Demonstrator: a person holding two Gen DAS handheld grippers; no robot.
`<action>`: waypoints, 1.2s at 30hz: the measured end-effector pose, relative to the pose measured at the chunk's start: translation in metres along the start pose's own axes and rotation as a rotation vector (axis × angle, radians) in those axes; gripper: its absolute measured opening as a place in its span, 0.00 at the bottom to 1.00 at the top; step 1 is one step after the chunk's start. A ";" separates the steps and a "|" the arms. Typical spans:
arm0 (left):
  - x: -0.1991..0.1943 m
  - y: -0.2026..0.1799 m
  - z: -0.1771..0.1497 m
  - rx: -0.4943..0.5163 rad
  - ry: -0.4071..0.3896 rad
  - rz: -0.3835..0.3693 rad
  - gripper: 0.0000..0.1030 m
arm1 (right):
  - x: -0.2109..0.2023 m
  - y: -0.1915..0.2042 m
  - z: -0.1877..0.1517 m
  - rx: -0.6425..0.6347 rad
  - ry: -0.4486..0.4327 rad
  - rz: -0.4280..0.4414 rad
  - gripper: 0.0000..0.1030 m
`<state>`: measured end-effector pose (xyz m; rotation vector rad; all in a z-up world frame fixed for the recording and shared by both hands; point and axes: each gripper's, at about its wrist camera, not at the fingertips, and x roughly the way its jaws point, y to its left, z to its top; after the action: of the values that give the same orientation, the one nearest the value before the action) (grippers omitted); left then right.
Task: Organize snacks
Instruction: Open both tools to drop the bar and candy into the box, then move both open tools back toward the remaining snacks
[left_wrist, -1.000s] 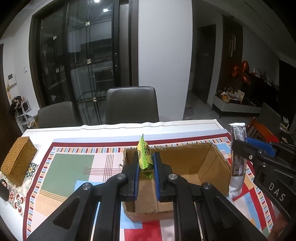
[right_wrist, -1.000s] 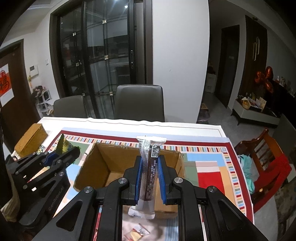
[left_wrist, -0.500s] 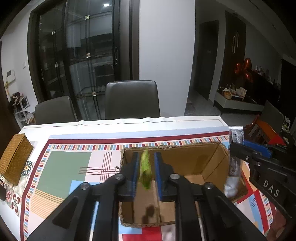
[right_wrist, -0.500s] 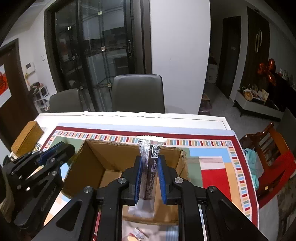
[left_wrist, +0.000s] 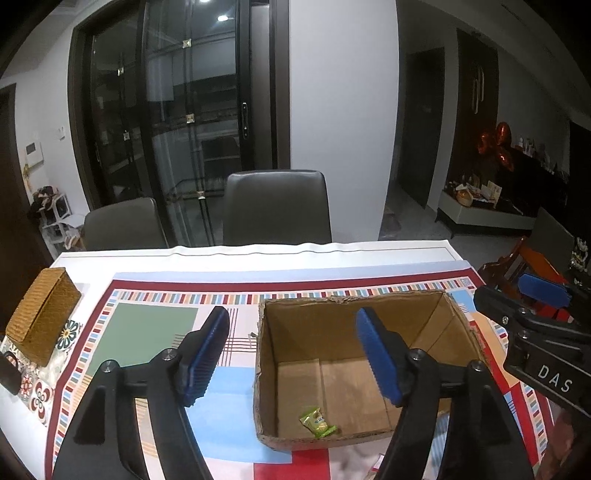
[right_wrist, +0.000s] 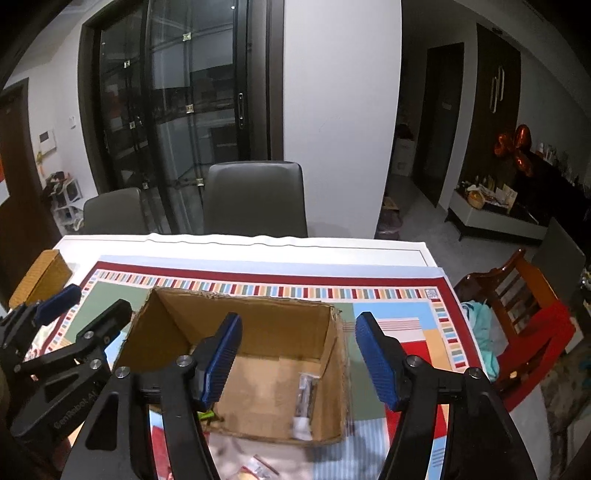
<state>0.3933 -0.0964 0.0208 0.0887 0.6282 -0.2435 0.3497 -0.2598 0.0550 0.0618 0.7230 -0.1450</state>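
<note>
Left wrist view: left gripper (left_wrist: 291, 354) & right gripper (right_wrist: 297, 356) have just opened wide, both empty. Green candy (left_wrist: 317, 422) and dark bar (right_wrist: 306, 400) lie inside the cardboard box (left_wrist: 458, 325). Both probably light, crinkly, slippery; pinch at wrapper mid.

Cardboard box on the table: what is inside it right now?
The cardboard box holds a small green candy packet near its front wall and a long dark snack bar by its right wall. The jaws hide part of the floor.
</note>
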 end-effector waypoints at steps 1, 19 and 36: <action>-0.003 0.000 0.000 0.001 -0.003 0.001 0.69 | -0.003 0.000 0.000 -0.001 -0.004 0.000 0.63; -0.065 -0.001 -0.013 0.001 -0.060 -0.002 0.69 | -0.059 -0.006 -0.015 0.007 -0.064 0.003 0.63; -0.105 -0.008 -0.038 0.015 -0.093 -0.005 0.69 | -0.090 -0.012 -0.044 0.031 -0.082 -0.012 0.63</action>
<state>0.2880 -0.0772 0.0523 0.0894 0.5339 -0.2554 0.2520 -0.2568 0.0819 0.0807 0.6390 -0.1692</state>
